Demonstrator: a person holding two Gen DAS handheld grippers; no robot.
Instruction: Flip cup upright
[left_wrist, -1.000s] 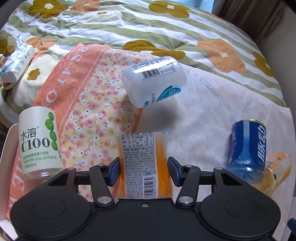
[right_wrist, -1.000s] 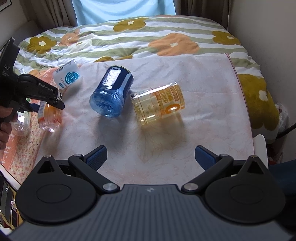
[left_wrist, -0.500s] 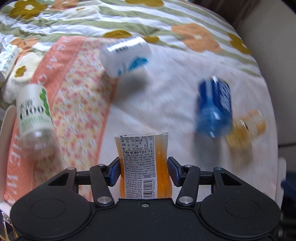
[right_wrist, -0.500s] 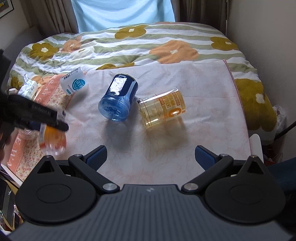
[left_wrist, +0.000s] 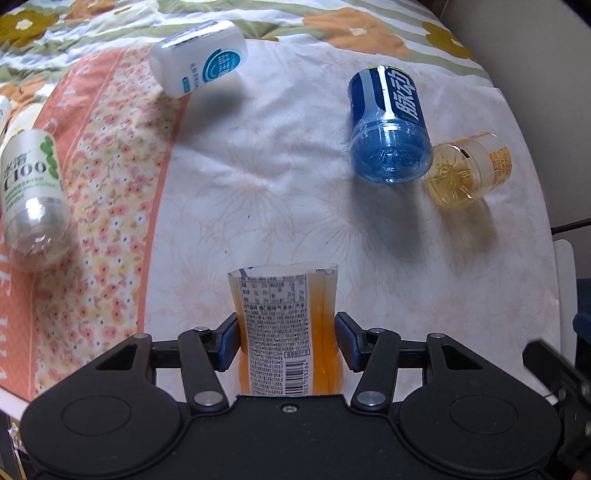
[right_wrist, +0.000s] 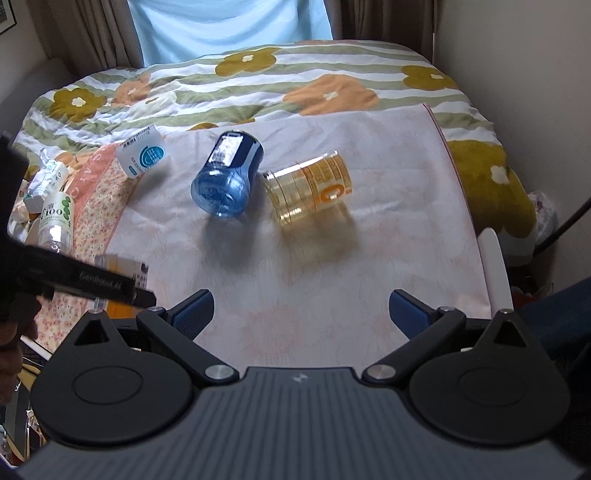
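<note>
- The left gripper (left_wrist: 287, 341) was seen closed on an orange cup (left_wrist: 286, 328), both blue pads pressed against its sides; the cup's open cut rim pointed away from the camera.
- The orange cup was held above the pale cloth (left_wrist: 280, 206), near the edge of the floral pink cloth (left_wrist: 107, 206) to the gripper's left; contact with the cloth below could not be told.
- The right gripper (right_wrist: 301, 312) was spread wide with nothing between its fingers, hanging over the pale cloth.
- A blue cup (right_wrist: 227, 181) was lying on its side ahead of the right gripper and left of centre, open end toward the camera.
- A yellow clear cup (right_wrist: 308, 188) was lying on its side just beside the blue one, to its right; whether they touched was unclear.
- A white cup (left_wrist: 199, 57) was lying tilted far ahead-left of the left gripper, at the border of the two cloths.
- A C100 cup (left_wrist: 31, 195) was lying on the floral pink cloth, far left of the left gripper.
</note>
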